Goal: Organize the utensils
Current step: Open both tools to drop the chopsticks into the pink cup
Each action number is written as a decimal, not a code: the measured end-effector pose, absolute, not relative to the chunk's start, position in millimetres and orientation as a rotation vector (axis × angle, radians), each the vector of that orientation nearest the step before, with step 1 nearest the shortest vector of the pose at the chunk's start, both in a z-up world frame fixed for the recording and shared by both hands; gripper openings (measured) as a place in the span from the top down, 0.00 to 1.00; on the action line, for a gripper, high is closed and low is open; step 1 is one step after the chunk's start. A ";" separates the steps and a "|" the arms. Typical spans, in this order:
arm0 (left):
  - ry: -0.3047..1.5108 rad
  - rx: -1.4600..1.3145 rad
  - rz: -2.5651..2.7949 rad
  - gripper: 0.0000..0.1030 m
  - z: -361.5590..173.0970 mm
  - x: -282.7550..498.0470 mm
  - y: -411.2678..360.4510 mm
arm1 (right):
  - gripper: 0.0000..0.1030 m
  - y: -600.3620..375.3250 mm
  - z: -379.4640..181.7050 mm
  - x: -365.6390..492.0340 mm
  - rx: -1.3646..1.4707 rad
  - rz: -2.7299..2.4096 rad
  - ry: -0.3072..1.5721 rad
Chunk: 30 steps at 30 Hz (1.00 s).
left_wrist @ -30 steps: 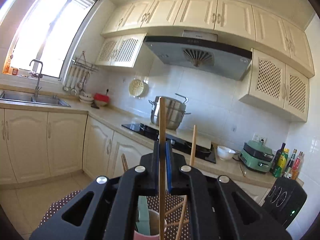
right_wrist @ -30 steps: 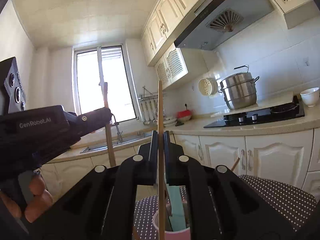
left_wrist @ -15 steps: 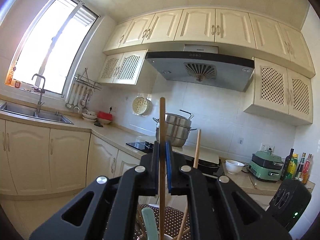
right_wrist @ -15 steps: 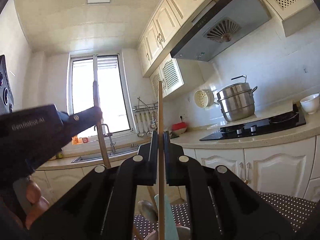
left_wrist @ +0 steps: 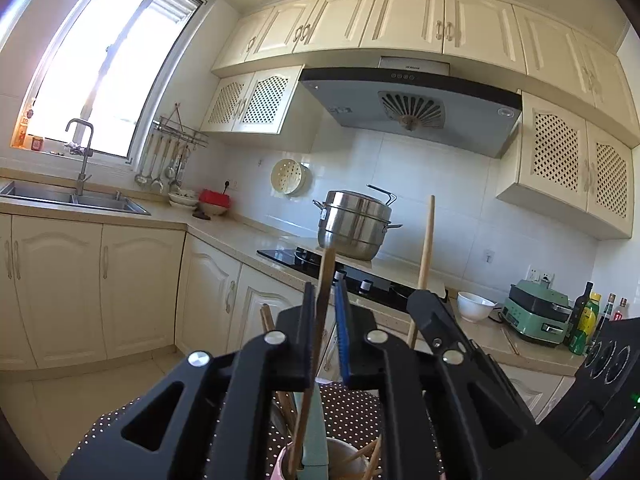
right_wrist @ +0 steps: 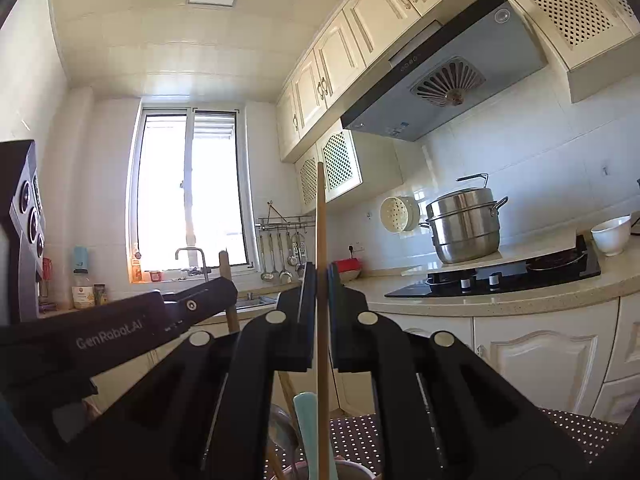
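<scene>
Left wrist view: left hand-held gripper, jaws just parting, loosely brackets a tilted chopstick; right hand-held gripper clamps an upright chopstick.

We are in a home kitchen. Cream wall cabinets run above a grey range hood, and under it a steel steamer pot sits by a black gas hob. We see a steel sink with a tap below the window, ladles on a rail, white tiles, and oil bottles on the stone counter.
</scene>
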<state>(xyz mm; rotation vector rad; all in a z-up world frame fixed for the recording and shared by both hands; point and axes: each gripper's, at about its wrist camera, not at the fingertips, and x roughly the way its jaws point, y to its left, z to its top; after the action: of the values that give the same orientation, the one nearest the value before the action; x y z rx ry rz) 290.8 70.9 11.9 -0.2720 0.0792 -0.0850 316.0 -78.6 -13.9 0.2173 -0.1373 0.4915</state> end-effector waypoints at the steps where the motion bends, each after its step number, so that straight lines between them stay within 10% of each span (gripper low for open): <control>1: 0.081 -0.273 -0.085 0.71 11.4 290.2 70.7 | 0.94 -78.5 -14.4 315.7 0.216 0.488 -0.139; 22: 0.125 -0.263 -0.040 0.64 5.8 285.0 74.2 | 0.93 -78.0 -18.9 310.3 0.194 0.438 -0.160; 30: 0.124 -0.282 -0.038 0.60 9.1 277.5 79.7 | 0.60 -82.2 -17.7 306.4 0.185 0.424 -0.132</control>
<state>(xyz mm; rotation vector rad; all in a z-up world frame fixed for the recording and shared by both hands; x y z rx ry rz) 277.5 79.7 9.1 -0.2824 0.1241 -0.0382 306.4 -82.2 -17.7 0.1848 -0.1319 0.4239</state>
